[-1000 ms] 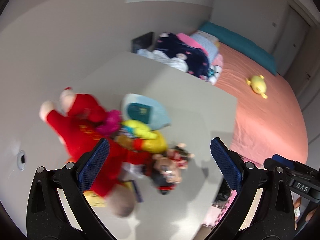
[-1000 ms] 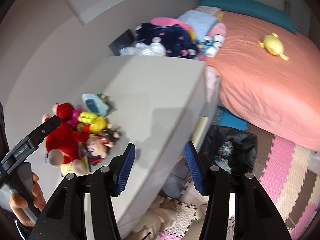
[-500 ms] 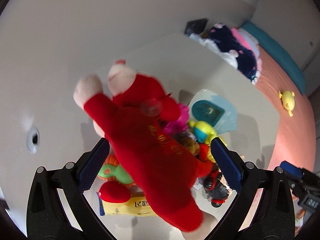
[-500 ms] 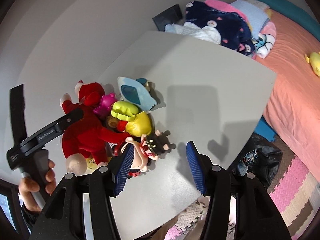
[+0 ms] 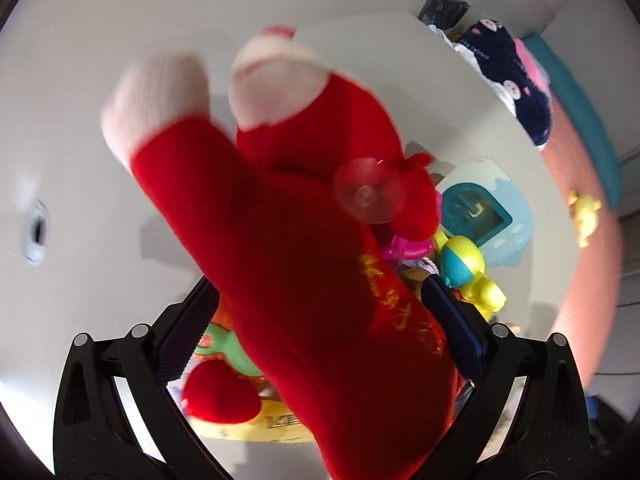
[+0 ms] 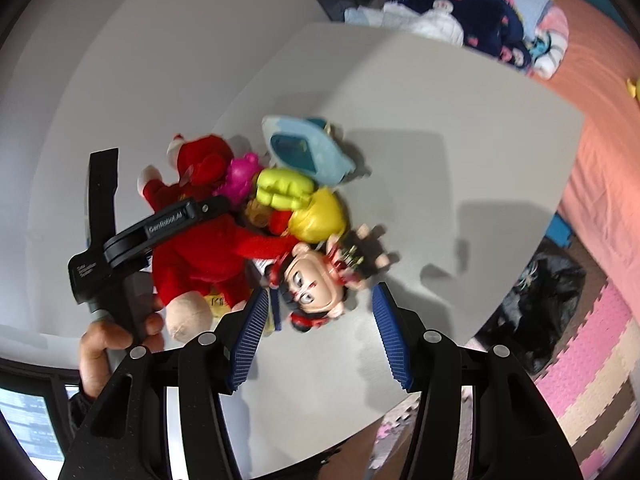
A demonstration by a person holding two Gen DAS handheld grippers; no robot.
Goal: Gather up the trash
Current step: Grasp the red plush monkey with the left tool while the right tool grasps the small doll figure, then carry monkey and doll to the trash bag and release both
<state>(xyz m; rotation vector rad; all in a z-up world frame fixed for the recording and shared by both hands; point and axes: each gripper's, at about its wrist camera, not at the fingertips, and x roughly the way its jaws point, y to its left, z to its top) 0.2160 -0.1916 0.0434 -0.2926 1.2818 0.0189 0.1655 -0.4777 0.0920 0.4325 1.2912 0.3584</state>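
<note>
The left gripper (image 5: 320,328) sits directly over the red plush toy (image 5: 304,240) on the table (image 6: 460,128), jaws apart on either side of its long body, pads not clearly pressing. The right gripper (image 6: 318,332), jaws apart and empty, hangs just short of the doll head (image 6: 312,284). The left gripper's arm reads "GenRobot.AI"; the plush bears blurred gold writing.
</note>
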